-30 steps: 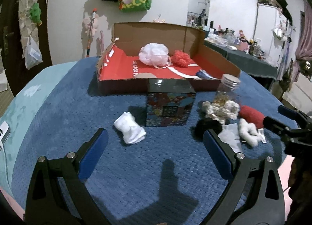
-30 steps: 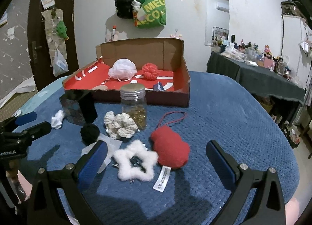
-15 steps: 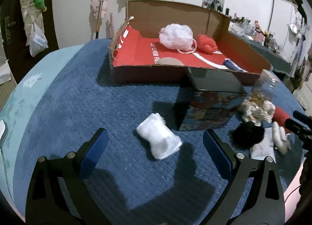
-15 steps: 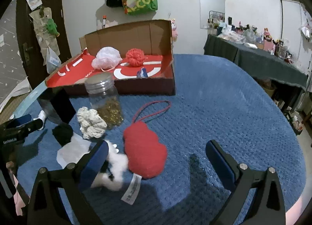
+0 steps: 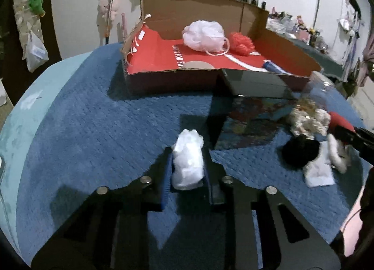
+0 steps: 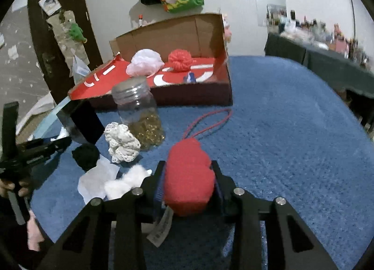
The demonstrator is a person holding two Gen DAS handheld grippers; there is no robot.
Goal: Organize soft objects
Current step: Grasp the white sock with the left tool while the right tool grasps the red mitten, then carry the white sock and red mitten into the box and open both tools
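The left gripper (image 5: 187,171) is clamped on a white fluffy bundle (image 5: 188,162), a small crumpled wad that bulges above the blue pads and rests low over the blue textured cover (image 5: 98,129). The right gripper (image 6: 188,184) is clamped on a red knitted pouch (image 6: 188,176), thick and rounded, with a thin red cord loop (image 6: 208,120) trailing ahead on the cover and a white label (image 6: 162,228) hanging at its near end.

From left to right in the right wrist view: one dark box (image 6: 81,120), one black pom-pom (image 6: 86,156) beside it, one flat white cloth (image 6: 97,180), one cream crocheted scrunchie (image 6: 121,141) touching one clear jar (image 6: 139,120) partly filled with golden bits, and one white fuzzy piece (image 6: 127,182) just left of the right gripper's fingers.

Behind them stands one open cardboard box (image 5: 205,10) with a red printed floor. In it lie two bath puffs, one pale pink puff (image 5: 204,35) and one red puff (image 5: 242,43), side by side and touching, plus one small blue item (image 5: 271,66) nearer the front wall.
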